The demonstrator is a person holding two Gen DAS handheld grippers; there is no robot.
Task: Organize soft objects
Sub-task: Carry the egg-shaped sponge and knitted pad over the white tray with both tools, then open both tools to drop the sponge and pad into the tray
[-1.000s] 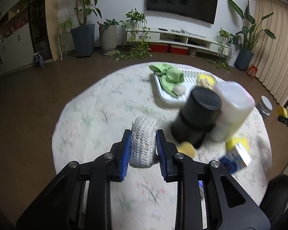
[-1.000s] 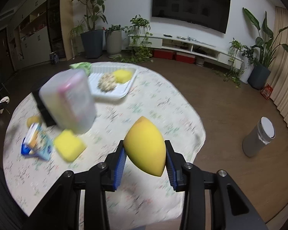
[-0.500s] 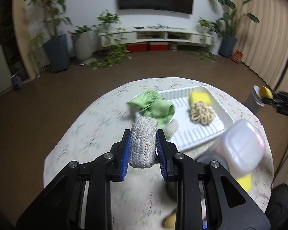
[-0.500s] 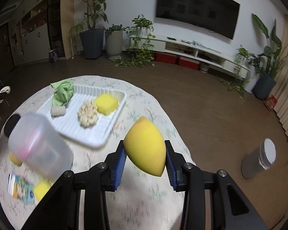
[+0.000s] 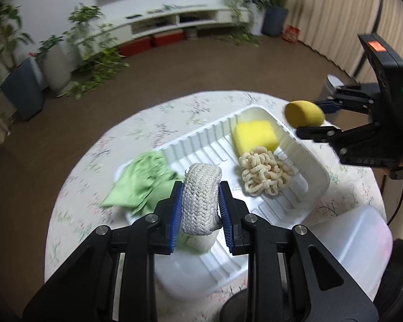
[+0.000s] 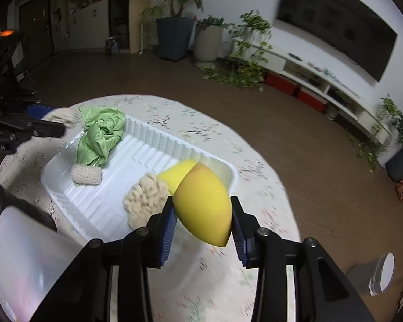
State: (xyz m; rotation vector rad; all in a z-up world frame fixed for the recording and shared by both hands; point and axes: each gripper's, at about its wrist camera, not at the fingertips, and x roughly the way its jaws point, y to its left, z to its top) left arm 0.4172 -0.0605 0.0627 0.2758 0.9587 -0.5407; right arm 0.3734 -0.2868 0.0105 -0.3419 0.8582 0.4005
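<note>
Both claws have swung in over the white tray (image 5: 258,209): left claw (image 5: 201,200) clamps the woven roll (image 5: 200,193) at 6 o'clock, right claw (image 6: 202,216) pinches the yellow sponge egg (image 6: 204,204) at 3 o'clock, ready for release.

- A translucent plastic jug (image 5: 357,244) sits lower right of the left wrist view.
- Potted plants (image 6: 174,18) and a white media shelf (image 6: 322,80) fill the top.
- A grey cylinder bin (image 6: 376,276) stands lower right, on the brown floor (image 6: 322,161).

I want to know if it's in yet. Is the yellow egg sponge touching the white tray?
Apart. In the left wrist view the yellow egg sponge hangs in the right gripper, with clear air between it and the white tray.
</note>
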